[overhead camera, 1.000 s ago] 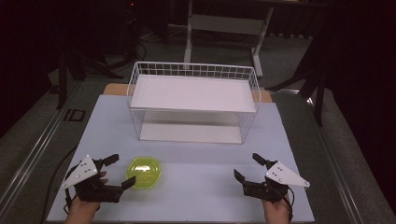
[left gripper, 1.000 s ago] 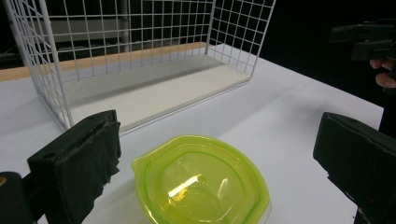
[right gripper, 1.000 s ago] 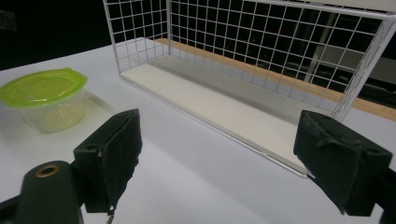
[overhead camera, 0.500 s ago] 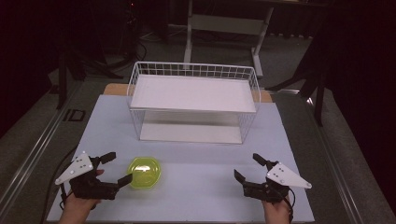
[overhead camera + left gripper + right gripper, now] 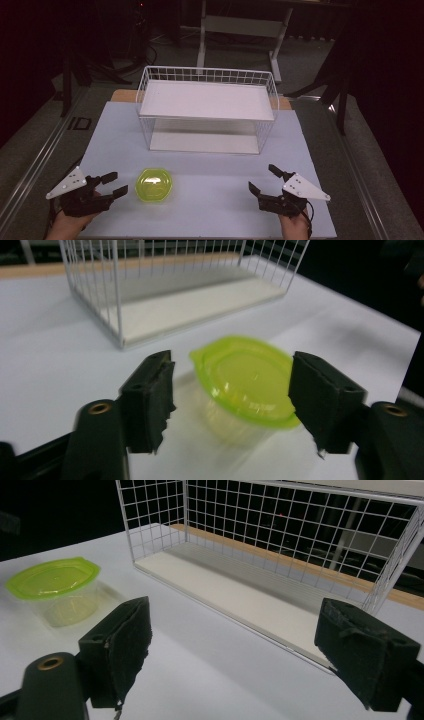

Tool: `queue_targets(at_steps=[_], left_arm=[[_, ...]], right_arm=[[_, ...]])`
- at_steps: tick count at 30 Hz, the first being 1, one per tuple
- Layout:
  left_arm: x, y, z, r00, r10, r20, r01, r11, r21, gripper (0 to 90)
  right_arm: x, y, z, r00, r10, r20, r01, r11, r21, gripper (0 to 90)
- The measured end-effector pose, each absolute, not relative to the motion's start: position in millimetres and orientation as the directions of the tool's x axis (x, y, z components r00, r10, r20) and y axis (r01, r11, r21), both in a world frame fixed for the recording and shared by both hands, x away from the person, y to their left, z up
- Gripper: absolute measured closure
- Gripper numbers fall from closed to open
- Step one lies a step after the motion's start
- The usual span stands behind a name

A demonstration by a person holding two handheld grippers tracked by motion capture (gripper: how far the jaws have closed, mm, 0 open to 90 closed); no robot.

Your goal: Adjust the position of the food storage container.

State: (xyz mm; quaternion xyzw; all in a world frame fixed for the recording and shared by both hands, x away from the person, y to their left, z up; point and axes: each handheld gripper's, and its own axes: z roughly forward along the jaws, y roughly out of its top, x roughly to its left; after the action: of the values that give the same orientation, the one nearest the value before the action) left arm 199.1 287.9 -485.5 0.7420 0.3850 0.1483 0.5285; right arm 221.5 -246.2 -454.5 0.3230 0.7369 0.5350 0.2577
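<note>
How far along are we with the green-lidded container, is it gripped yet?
Nothing looks finished. The container stands on the table in front of the wire rack, both shelves bare. In hand: the left gripper has just been closing its jaws, and its own view shows the container between them with gaps on both sides, so no grip. The right gripper is open, apart. Left: gripping, lifting, placing.

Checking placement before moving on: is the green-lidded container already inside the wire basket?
No, the green-lidded container sits on the white table in front of the wire basket, outside it.
</note>
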Motion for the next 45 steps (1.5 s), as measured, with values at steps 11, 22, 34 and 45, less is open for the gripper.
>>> queue_targets(at_steps=[11, 22, 34, 45], left_arm=[[213, 290, -515, 0.618, 0.768, -0.168, 0.546, -0.266, 0.794, 89.5], [222, 258, -530, 0.691, 0.7, -0.179, 0.582, -0.392, 0.712, 90.0], [240, 220, -535, 0.718, 0.666, -0.2, 0.589, -0.43, 0.684, 90.0], [252, 176, -532, 0.753, 0.63, -0.189, 0.55, -0.445, 0.707, 90.0]], right_arm=[[222, -246, -454, -0.665, 0.747, -0.025, 0.207, 0.217, 0.954, 15.0], [223, -246, -455, -0.668, 0.744, -0.018, 0.213, 0.214, 0.953, 15.0], [223, -249, -455, -0.669, 0.744, -0.013, 0.216, 0.211, 0.953, 15.0], [222, -250, -454, -0.667, 0.745, -0.019, 0.209, 0.212, 0.955, 15.0]])
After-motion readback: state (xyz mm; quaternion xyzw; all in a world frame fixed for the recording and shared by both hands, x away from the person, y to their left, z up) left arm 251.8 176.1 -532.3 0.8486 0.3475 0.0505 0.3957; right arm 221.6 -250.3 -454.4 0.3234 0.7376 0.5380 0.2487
